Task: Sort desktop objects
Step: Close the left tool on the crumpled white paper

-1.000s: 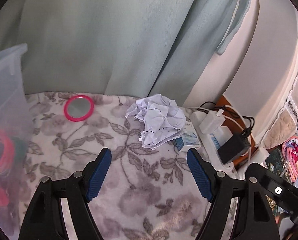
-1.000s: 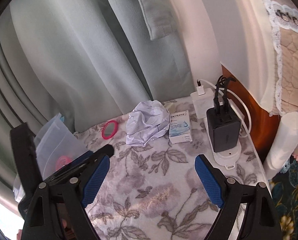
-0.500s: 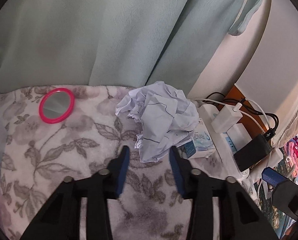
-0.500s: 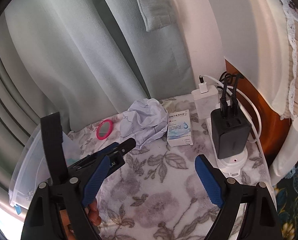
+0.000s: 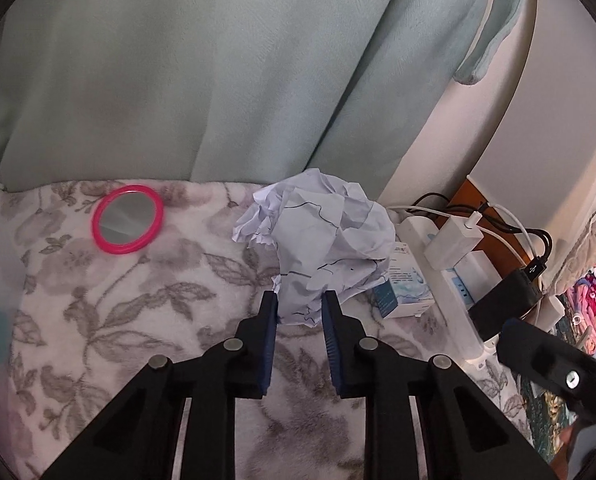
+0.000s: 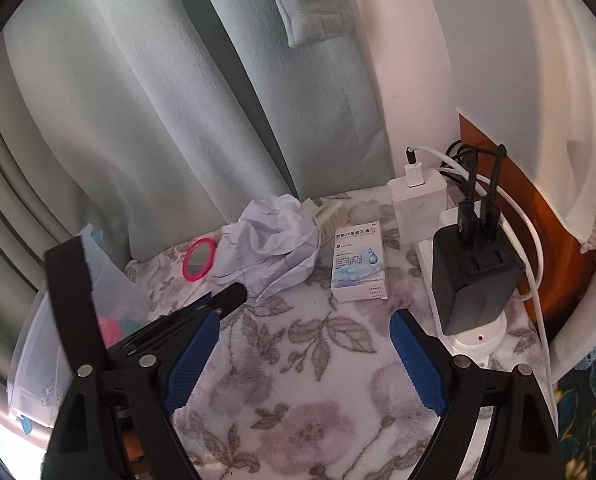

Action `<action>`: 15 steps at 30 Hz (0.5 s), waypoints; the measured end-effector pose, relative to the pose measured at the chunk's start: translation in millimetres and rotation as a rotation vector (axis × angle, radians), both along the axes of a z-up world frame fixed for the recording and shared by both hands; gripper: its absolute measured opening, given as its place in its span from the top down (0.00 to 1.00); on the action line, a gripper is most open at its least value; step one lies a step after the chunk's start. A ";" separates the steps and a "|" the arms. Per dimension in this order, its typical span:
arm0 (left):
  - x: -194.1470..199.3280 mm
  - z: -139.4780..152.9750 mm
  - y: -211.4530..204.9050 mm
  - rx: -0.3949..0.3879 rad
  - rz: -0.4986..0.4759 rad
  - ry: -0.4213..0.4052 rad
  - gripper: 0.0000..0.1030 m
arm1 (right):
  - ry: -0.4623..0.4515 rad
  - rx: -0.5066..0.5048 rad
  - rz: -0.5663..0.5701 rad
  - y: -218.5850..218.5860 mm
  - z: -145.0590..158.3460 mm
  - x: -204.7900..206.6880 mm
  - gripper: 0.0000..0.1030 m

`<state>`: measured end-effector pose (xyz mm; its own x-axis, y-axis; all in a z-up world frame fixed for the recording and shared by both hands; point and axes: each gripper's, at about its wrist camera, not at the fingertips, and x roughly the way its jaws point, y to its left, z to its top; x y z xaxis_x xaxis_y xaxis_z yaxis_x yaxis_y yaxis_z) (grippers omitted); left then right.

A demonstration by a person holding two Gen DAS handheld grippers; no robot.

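A crumpled ball of white paper (image 5: 322, 236) lies on the floral cloth, and my left gripper (image 5: 299, 300) is shut on its near lower edge. The right wrist view shows the same crumpled paper (image 6: 273, 240) with the left gripper's black tip touching it. A round pink-rimmed mirror (image 5: 127, 218) lies flat to the paper's left. A white and blue medicine box (image 6: 358, 264) lies just right of the paper. My right gripper (image 6: 304, 336) hangs open over the cloth in front of the box, holding nothing.
A clear plastic bin (image 6: 81, 312) with pink and teal items stands at the left. A white power strip (image 6: 474, 336) with a black charger (image 6: 472, 280), white adapter (image 6: 418, 196) and cables runs along the right edge. Pale green curtains (image 5: 217, 80) hang behind.
My left gripper moved forward to the crumpled paper and closed from wide open onto its near edge. The right gripper stayed open and rose slightly.
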<state>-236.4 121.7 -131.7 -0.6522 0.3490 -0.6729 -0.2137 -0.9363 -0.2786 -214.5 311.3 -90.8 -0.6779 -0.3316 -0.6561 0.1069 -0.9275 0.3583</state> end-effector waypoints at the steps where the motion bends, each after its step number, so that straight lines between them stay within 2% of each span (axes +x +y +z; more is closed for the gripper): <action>1: 1.8 0.8 -2.3 -0.001 0.004 0.003 0.78 | -0.001 0.005 -0.005 -0.1 -1.4 -2.4 0.13; 15: 25.2 7.5 -29.4 -0.006 0.060 0.021 0.78 | -0.082 0.127 -0.036 -19.4 -34.7 -43.7 0.13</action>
